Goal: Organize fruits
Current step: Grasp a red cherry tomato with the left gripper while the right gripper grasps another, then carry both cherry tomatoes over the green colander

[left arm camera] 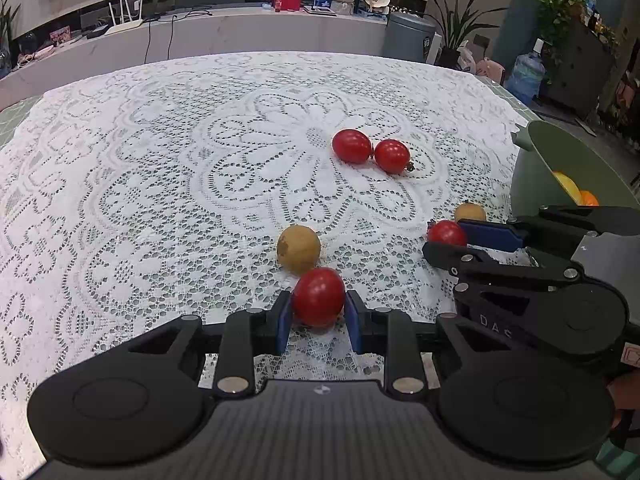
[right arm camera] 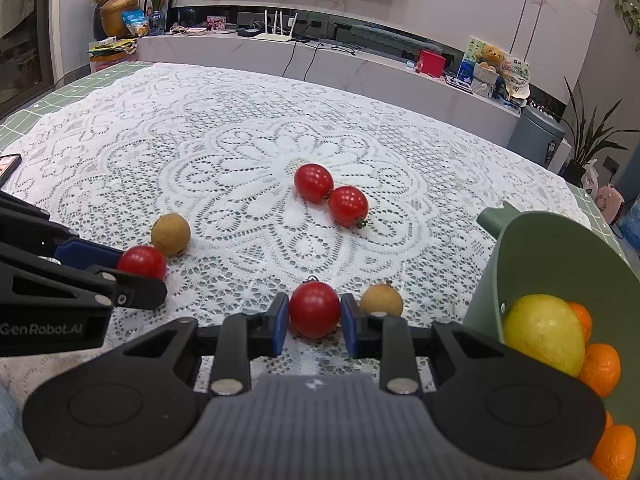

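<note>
My left gripper (left arm camera: 318,312) is shut on a red cherry tomato (left arm camera: 318,297) low over the lace cloth; a tan longan (left arm camera: 299,249) lies just beyond it. My right gripper (right arm camera: 314,318) is shut on another cherry tomato (right arm camera: 315,309), with a second longan (right arm camera: 381,299) beside its right finger. Two more cherry tomatoes (right arm camera: 331,194) lie touching each other mid-table, also in the left wrist view (left arm camera: 371,151). A green bowl (right arm camera: 532,264) at the right holds a yellow-green fruit (right arm camera: 544,334) and several oranges (right arm camera: 600,368). Each gripper shows in the other's view: the right one (left arm camera: 446,240) and the left one (right arm camera: 140,272).
A white lace tablecloth (right arm camera: 240,152) covers the green table. A phone (right arm camera: 8,166) lies at the left edge of the cloth. Beyond the table stand a long white counter (right arm camera: 360,68) with a router and boxes, a grey bin (right arm camera: 538,132) and potted plants.
</note>
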`<state>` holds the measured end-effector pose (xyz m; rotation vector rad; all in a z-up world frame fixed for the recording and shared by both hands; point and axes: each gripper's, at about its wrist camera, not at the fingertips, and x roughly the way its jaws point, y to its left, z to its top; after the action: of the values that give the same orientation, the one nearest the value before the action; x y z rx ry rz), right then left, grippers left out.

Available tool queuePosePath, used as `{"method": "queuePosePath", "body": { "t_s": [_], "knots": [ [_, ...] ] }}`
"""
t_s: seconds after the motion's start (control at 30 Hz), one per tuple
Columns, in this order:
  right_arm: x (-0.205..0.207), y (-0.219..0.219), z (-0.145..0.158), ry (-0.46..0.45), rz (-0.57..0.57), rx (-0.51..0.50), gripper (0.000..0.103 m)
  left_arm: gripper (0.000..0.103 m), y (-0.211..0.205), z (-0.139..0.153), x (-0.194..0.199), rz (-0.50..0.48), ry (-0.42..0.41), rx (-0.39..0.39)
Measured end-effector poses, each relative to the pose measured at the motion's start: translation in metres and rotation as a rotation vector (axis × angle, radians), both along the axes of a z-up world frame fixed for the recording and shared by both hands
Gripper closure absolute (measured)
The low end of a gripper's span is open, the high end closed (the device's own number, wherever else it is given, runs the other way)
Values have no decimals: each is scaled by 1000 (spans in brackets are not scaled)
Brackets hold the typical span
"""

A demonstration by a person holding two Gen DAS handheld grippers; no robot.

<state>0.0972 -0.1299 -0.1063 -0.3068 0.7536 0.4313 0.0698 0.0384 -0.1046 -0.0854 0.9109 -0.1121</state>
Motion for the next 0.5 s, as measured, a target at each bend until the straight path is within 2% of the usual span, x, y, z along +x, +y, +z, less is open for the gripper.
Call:
{"method": "queuePosePath", "body": {
  "t_s": [0.5],
  "knots": [
    [-22, -5, 25, -68, 41, 26, 79, 72, -4, 22, -11, -1, -44, -26]
  ]
}}
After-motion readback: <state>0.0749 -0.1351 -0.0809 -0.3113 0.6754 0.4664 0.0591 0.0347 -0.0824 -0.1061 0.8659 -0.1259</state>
